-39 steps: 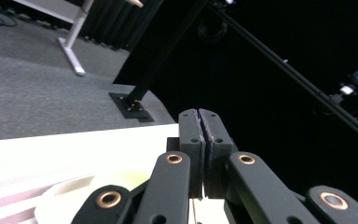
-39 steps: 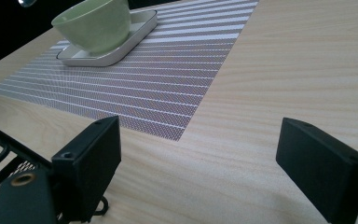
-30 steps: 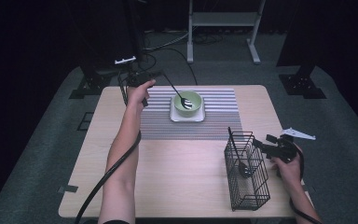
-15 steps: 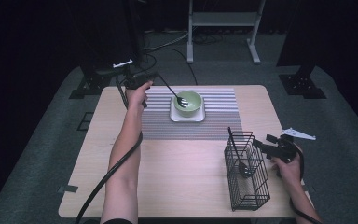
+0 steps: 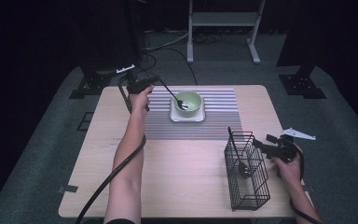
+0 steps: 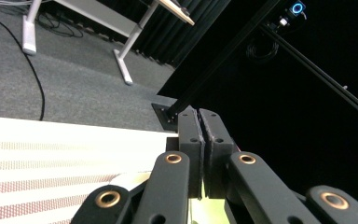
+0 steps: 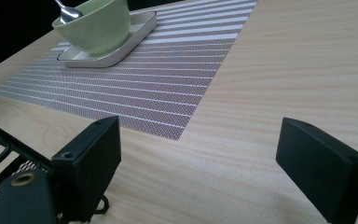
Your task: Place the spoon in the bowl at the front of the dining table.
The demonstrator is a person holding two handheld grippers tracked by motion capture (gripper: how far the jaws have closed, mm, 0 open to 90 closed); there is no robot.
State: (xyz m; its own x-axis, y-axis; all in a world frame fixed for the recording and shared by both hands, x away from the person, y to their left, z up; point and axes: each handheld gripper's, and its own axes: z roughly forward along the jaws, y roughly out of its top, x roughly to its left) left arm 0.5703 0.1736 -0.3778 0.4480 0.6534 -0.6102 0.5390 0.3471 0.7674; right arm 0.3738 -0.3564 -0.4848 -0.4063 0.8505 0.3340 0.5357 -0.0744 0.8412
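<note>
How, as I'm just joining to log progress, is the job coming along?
Done: the green bowl sits on its white dish on the striped mat. In hand: the left gripper is shut on the spoon, its scoop end inside the bowl. Left: a dark utensil stands in the wire basket; the right gripper rests beside it, fingers open and empty.

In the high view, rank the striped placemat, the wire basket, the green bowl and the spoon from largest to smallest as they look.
1. striped placemat
2. wire basket, nearer the camera, which may flatter it
3. green bowl
4. spoon, long like the bowl's width but far thinner
</note>
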